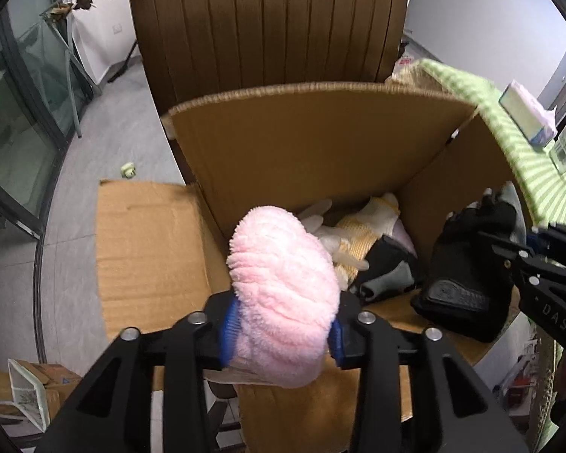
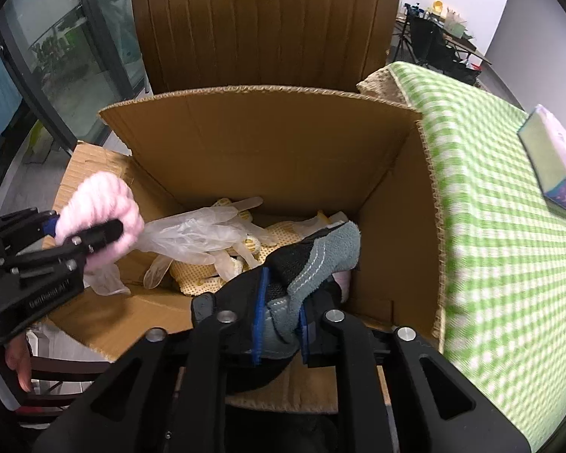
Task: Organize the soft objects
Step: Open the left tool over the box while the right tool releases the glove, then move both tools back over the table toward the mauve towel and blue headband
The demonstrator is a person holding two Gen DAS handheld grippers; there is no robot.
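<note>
My left gripper (image 1: 281, 334) is shut on a fluffy pink glove (image 1: 283, 283), held over the near left rim of an open cardboard box (image 1: 320, 143). In the right wrist view the pink glove (image 2: 98, 215) and the left gripper (image 2: 90, 234) show at the left. My right gripper (image 2: 281, 324) is shut on a black and grey glove (image 2: 313, 260) above the box's near side; the same black glove (image 1: 468, 275) hangs at the right in the left wrist view. Clear plastic gloves (image 2: 192, 234) and yellow-white knit gloves (image 1: 362, 230) lie on the box floor.
A brown chair back (image 2: 268, 34) rises behind the box. A table with a green checked cloth (image 2: 502, 226) stands to the right, with a tissue pack (image 2: 551, 162) on it. The box's left flap (image 1: 147, 249) lies folded outward. Glass doors are on the left.
</note>
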